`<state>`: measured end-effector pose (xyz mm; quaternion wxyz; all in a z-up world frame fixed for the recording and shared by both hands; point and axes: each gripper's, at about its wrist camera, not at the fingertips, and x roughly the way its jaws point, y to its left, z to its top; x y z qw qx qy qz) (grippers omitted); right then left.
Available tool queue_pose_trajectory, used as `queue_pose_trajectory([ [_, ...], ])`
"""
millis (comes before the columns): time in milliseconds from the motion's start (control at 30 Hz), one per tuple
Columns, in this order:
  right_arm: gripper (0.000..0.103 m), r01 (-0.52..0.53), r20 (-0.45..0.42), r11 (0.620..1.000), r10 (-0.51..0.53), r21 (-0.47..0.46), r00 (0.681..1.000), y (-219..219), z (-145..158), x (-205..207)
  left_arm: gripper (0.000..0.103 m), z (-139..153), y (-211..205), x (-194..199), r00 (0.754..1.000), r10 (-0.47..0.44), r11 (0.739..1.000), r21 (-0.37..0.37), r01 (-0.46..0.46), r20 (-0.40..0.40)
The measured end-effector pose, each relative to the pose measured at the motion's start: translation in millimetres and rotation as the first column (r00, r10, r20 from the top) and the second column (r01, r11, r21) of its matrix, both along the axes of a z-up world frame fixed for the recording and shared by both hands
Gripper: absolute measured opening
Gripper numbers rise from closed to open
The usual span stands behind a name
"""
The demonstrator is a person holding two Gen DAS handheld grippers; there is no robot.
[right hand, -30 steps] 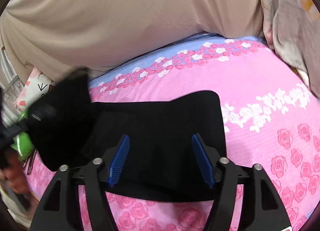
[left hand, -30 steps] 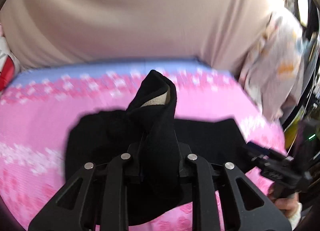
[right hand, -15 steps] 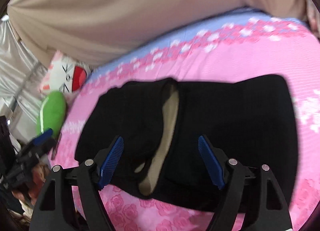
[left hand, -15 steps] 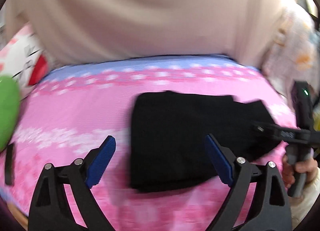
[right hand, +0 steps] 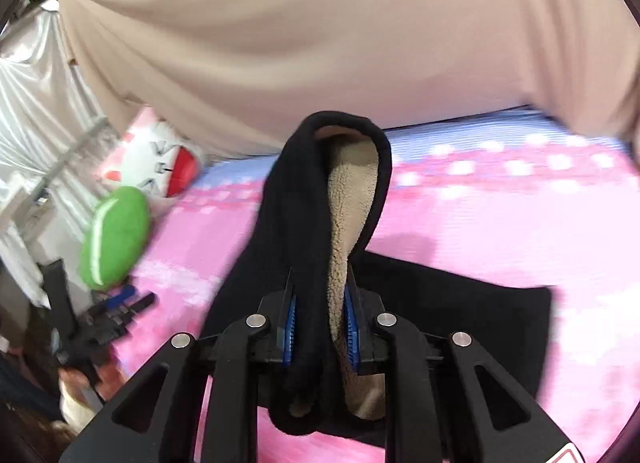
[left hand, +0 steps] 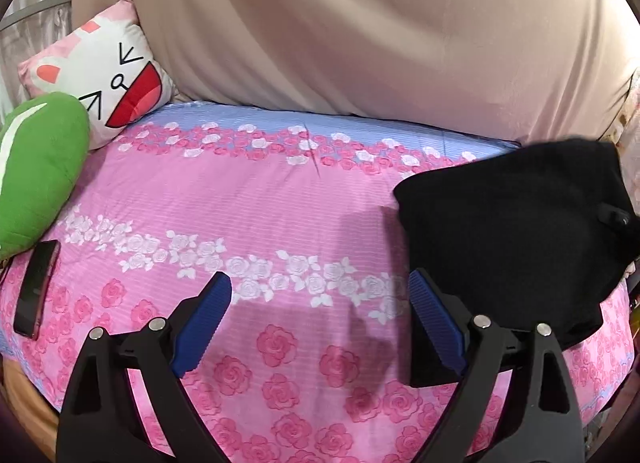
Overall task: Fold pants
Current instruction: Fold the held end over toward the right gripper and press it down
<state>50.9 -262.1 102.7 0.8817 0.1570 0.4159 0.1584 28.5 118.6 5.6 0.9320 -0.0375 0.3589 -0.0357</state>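
Observation:
The black pants [left hand: 508, 231] with beige fleece lining lie partly folded on the pink rose bedsheet [left hand: 240, 215], at the right of the left wrist view. My right gripper [right hand: 320, 327] is shut on a bunched edge of the pants [right hand: 312, 199] and lifts it above the rest of the garment, lining showing. My left gripper [left hand: 320, 319] is open and empty, over bare sheet to the left of the pants. The left gripper also shows in the right wrist view [right hand: 116, 307], low at the left.
A cat-face pillow [left hand: 100, 71] and a green cushion [left hand: 36, 167] sit at the bed's left end. A dark phone [left hand: 36, 287] lies near the left front edge. A beige curtain [left hand: 360, 23] hangs behind the bed.
My left gripper let go of the pants, opened and moved left over bare sheet. My right gripper closed on the pants' edge and raised it.

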Motion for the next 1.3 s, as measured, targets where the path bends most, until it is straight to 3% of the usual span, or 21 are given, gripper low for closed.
queue_pose_trajectory([
  [33, 0.019, 0.041, -0.024, 0.999, -0.042, -0.024, 0.999, -13.2, -7.5, -3.2, 0.088, -1.9, -3.9, 1.9, 1.0, -0.013, 1.0, 0.001, 0.013, -0.007],
  [133, 0.021, 0.148, -0.193, 0.978, -0.176, -0.147, 0.965, -52.1, -71.5, -13.0, 0.088, -13.7, -24.7, 10.1, 0.997, -0.059, 0.998, -0.003, 0.059, -0.04],
  [200, 0.024, 0.175, -0.241, 0.983, -0.184, -0.059, 0.953, -70.7, -103.5, -18.9, 0.088, -19.6, -41.2, 16.9, 0.993, -0.092, 0.996, -0.024, 0.091, -0.069],
  [233, 0.029, 0.192, -0.23, 0.981, -0.184, 0.009, 0.955, -78.0, -101.6, -23.0, 0.088, -20.3, -49.1, 18.6, 0.991, -0.113, 0.993, -0.032, 0.111, -0.077],
  [300, 0.032, 0.189, -0.176, 0.982, -0.19, -0.019, 0.966, -78.7, -84.3, -28.0, 0.088, -18.9, -63.8, 22.0, 0.986, -0.145, 0.989, -0.046, 0.142, -0.084],
  [367, 0.059, 0.204, -0.129, 0.977, -0.211, -0.066, 0.969, -79.4, -69.5, -33.1, 0.091, -20.7, -74.5, 25.0, 0.983, -0.161, 0.986, -0.057, 0.156, -0.089],
  [433, 0.064, 0.229, -0.101, 0.972, -0.234, -0.06, 0.967, -85.0, -62.3, -39.1, 0.093, -29.7, -86.3, 32.1, 0.976, -0.18, 0.981, -0.09, 0.17, -0.123],
  [567, 0.075, 0.251, -0.165, 0.967, -0.256, -0.054, 0.952, -98.2, -82.0, -44.7, 0.093, -58.5, -111.5, 51.1, 0.944, -0.25, 0.962, -0.164, 0.217, -0.217],
  [633, 0.075, 0.247, -0.234, 0.969, -0.234, 0.026, 0.944, -108.3, -105.9, -45.3, 0.092, -78.2, -121.2, 63.3, 0.922, -0.275, 0.955, -0.187, 0.23, -0.272],
  [700, 0.07, 0.247, -0.253, 0.965, -0.217, 0.093, 0.943, -105.9, -119.3, -45.8, 0.072, -89.6, -118.3, 71.5, 0.913, -0.303, 0.935, -0.272, 0.229, -0.275],
  [733, 0.06, 0.243, -0.25, 0.965, -0.213, 0.097, 0.945, -101.5, -124.5, -43.0, 0.047, -85.9, -116.4, 72.6, 0.905, -0.341, 0.913, -0.317, 0.256, -0.254],
  [767, 0.054, 0.245, -0.244, 0.964, -0.214, 0.101, 0.946, -96.6, -123.3, -41.7, 0.038, -81.2, -113.3, 73.2, 0.902, -0.348, 0.906, -0.337, 0.254, -0.255],
  [800, 0.051, 0.246, -0.236, 0.964, -0.217, 0.1, 0.947, -93.0, -119.3, -41.0, 0.019, -72.9, -108.6, 72.2, 0.912, -0.333, 0.911, -0.332, 0.245, -0.24],
  [833, 0.049, 0.234, -0.219, 0.965, -0.204, 0.119, 0.954, -89.0, -110.4, -40.9, 0.017, -59.1, -101.2, 69.2, 0.922, -0.326, 0.913, -0.32, 0.251, -0.208],
  [900, 0.047, 0.18, -0.156, 0.965, -0.151, 0.193, 0.976, -74.4, -84.0, -43.1, 0.017, -39.7, -85.6, 62.0, 0.926, -0.337, 0.905, -0.332, 0.267, -0.172],
  [967, 0.039, 0.132, -0.106, 0.974, -0.113, 0.185, 0.988, -55.4, -63.1, -46.7, 0.017, -18.1, -63.4, 45.5, 0.941, -0.31, 0.924, -0.277, 0.265, -0.135],
  [1067, 0.04, 0.112, -0.154, 0.974, -0.081, 0.199, 0.985, -44.2, -76.3, -47.8, 0.026, -20.7, -33.9, 31.2, 0.961, -0.217, 0.966, -0.181, 0.186, -0.174],
  [1133, 0.046, 0.172, -0.237, 0.985, -0.167, 0.0, 0.957, -40.2, -106.1, -49.2, 0.033, -46.2, -32.2, 31.4, 0.958, -0.165, 0.985, -0.083, 0.15, -0.236],
  [1167, 0.047, 0.201, -0.259, 0.98, -0.196, -0.008, 0.946, -42.8, -113.2, -51.1, 0.035, -57.5, -29.9, 31.0, 0.954, -0.144, 0.989, -0.081, 0.127, -0.262],
  [1233, 0.047, 0.241, -0.254, 0.963, -0.204, 0.123, 0.945, -53.5, -107.0, -59.6, 0.041, -56.0, -23.5, 20.6, 0.965, -0.126, 0.989, -0.1, 0.105, -0.229],
  [1300, 0.052, 0.222, -0.181, 0.969, -0.201, 0.109, 0.963, -49.8, -81.8, -58.5, 0.051, -34.5, -20.5, 8.3, 0.985, -0.095, 0.995, -0.058, 0.087, -0.144],
])
